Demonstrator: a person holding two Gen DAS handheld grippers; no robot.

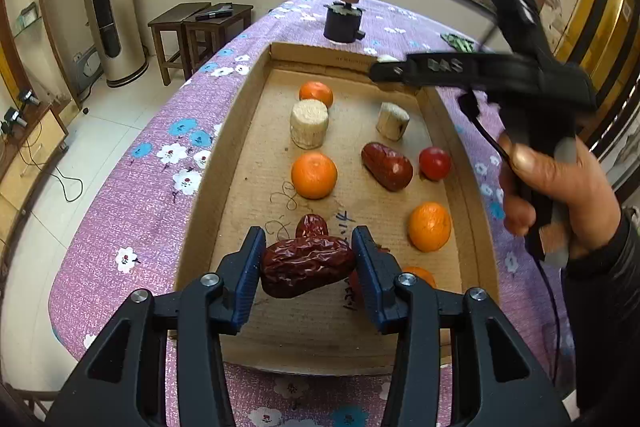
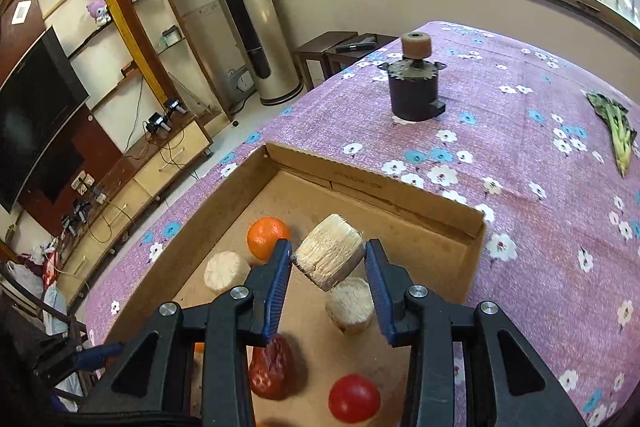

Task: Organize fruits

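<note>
We have the left tongs (image 1: 308, 267) pinching a wrinkled red date (image 1: 306, 265) above the cardboard tray (image 1: 224, 163), likely for sorting. Right tongs (image 2: 328, 261) clamp a pale fibrous chunk (image 2: 328, 251) over the tray's far end; oranges (image 1: 314, 175) lie inside.

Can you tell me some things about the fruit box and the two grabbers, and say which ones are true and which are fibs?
1. The left gripper is squeezing a wrinkly red date. True.
2. The right gripper is empty. False: it holds a pale stalk chunk, lifted above the box floor.
3. The fruit sits in a cardboard box on a purple flowered cloth. True.
4. The small red tomato lies outside the box on the cloth. False: it is inside the box, next to a big smooth date.
5. Only one orange is in the box. False: at least three show in the left view.
</note>
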